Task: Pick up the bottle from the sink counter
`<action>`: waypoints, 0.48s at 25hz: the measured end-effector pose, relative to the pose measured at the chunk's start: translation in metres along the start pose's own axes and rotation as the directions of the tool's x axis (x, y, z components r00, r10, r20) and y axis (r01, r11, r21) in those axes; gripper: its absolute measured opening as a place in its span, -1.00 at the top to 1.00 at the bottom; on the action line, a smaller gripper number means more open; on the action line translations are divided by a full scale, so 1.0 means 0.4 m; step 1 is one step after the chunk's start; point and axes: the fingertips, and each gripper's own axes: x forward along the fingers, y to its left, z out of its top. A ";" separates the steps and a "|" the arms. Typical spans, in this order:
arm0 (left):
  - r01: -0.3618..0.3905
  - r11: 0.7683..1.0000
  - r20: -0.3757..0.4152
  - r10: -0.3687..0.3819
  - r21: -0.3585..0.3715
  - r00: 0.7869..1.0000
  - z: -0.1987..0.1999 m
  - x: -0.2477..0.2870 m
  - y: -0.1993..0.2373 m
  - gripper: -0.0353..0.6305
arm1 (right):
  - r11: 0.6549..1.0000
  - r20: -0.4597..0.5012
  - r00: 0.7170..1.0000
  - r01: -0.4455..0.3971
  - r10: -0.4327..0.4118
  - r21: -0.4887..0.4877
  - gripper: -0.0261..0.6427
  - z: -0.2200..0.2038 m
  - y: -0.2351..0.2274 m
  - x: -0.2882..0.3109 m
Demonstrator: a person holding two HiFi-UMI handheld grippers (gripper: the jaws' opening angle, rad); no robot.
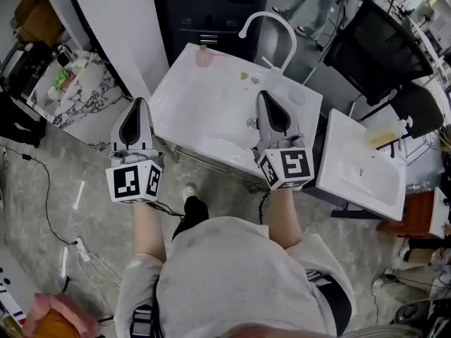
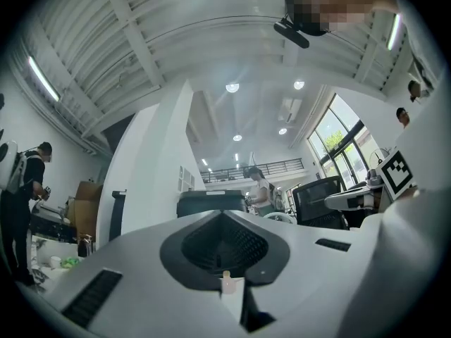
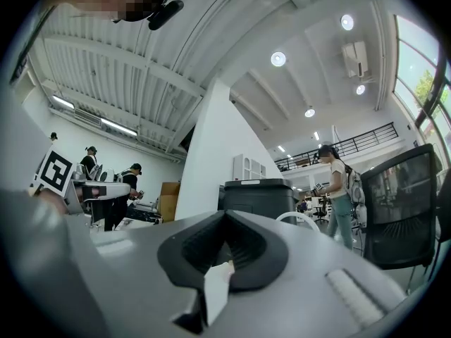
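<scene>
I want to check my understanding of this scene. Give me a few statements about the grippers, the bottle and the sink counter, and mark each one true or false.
1. The left gripper and the right gripper are both shut with nothing between their jaws. True.
2. The bottle is held in the right gripper. False: it stands on the sink counter near its far left corner, and no gripper touches it.
3. A white curved faucet rises at the far edge of the sink counter. True.
4. The left gripper is above the basin. False: it is beside the counter's left edge; the right gripper is the one above the counter.
5. A second white sink stands to the right. True.
</scene>
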 end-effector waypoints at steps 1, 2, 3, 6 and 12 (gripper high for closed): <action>0.007 1.000 0.000 -0.007 -0.002 1.000 -0.004 0.022 0.019 0.87 | 1.000 0.001 1.000 0.008 -0.008 0.000 0.89 -0.002 0.000 0.026; 0.013 1.000 0.000 -0.013 -0.003 1.000 -0.007 0.044 0.038 0.87 | 1.000 0.001 1.000 0.016 -0.016 0.000 0.89 -0.003 0.001 0.051; 0.019 1.000 0.000 -0.019 -0.004 1.000 -0.011 0.064 0.057 0.87 | 1.000 0.003 1.000 0.023 -0.023 0.000 0.89 -0.005 0.002 0.075; 0.039 0.999 -0.002 -0.039 -0.006 0.999 -0.022 0.121 0.110 0.87 | 0.999 0.004 0.999 0.044 -0.044 -0.002 0.89 -0.014 0.010 0.143; 0.080 0.997 -0.001 -0.080 -0.020 0.997 -0.060 0.221 0.208 0.87 | 0.997 -0.002 0.997 0.081 -0.082 -0.015 0.89 -0.041 0.037 0.260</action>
